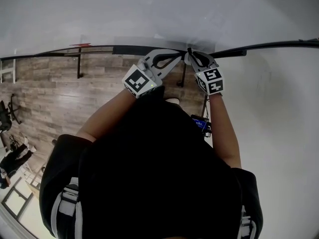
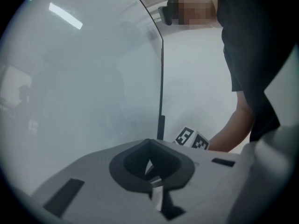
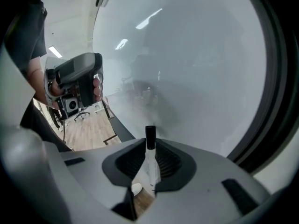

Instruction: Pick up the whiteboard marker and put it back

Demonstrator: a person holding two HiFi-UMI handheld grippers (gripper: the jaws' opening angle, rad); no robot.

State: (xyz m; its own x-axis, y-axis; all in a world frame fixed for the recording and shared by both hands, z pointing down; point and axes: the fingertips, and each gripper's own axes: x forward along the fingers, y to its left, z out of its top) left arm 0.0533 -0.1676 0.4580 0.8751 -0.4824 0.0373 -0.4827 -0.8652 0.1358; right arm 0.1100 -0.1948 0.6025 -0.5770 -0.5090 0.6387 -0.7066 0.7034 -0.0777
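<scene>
The whiteboard marker (image 3: 150, 161), a white barrel with a black cap (image 3: 150, 137), stands upright between the jaws of my right gripper (image 3: 149, 168), which is shut on it. Its cap points at the whiteboard (image 3: 196, 55). In the head view the right gripper (image 1: 192, 55) and the left gripper (image 1: 175, 57) meet tip to tip at the board's black lower rail (image 1: 99, 49). In its own view the left gripper (image 2: 150, 170) has its jaws together with nothing between them, facing the whiteboard (image 2: 84, 87). The marker is too small to make out in the head view.
The whiteboard's dark frame edge (image 2: 161, 78) runs vertically ahead of the left gripper. Wooden flooring (image 1: 55, 98) lies below the board, with an office chair (image 1: 7, 114) at far left. The person's dark torso (image 1: 159, 173) fills the lower head view.
</scene>
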